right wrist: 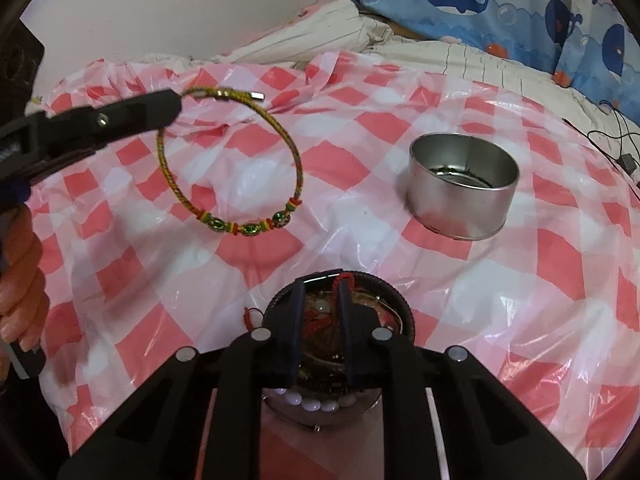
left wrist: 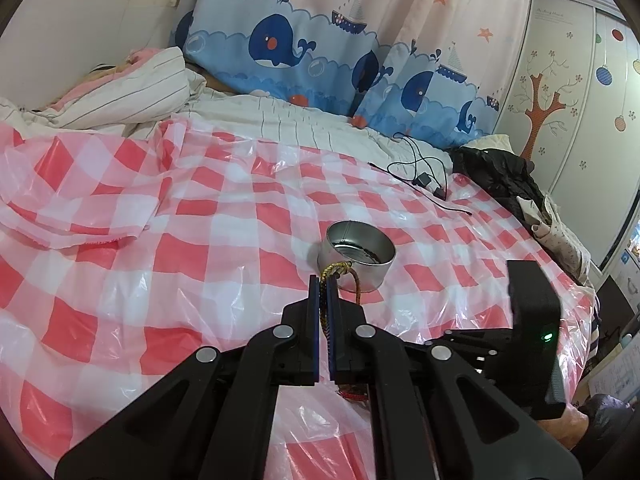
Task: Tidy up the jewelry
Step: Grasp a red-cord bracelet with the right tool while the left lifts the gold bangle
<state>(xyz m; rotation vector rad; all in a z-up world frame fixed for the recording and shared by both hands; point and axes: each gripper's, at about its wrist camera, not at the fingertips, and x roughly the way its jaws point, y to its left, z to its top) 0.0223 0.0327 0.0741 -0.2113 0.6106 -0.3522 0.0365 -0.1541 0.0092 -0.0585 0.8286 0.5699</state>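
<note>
My left gripper (left wrist: 324, 280) is shut on a gold woven bracelet (left wrist: 340, 269), which hangs just in front of an open silver tin (left wrist: 378, 276). From the right wrist view that left gripper (right wrist: 176, 100) holds the bracelet (right wrist: 298, 168) as a ring, its green and red beads at the bottom, in the air left of the tin (right wrist: 460, 208). My right gripper (right wrist: 320, 290) dips into a dark round box (right wrist: 402, 304) of jewelry. Its fingers stand close together with a red cord bracelet (right wrist: 342, 280) pinched between them. White beads (right wrist: 312, 402) lie at the box's near edge.
A red-and-white checkered plastic sheet (right wrist: 256, 248) covers the bed. A black cable with a charger (left wrist: 424, 180) and dark clothing (left wrist: 500, 176) lie at the far right. Striped bedding (left wrist: 120, 96) is bunched at the back left. A hand (right wrist: 20, 280) grips the left tool.
</note>
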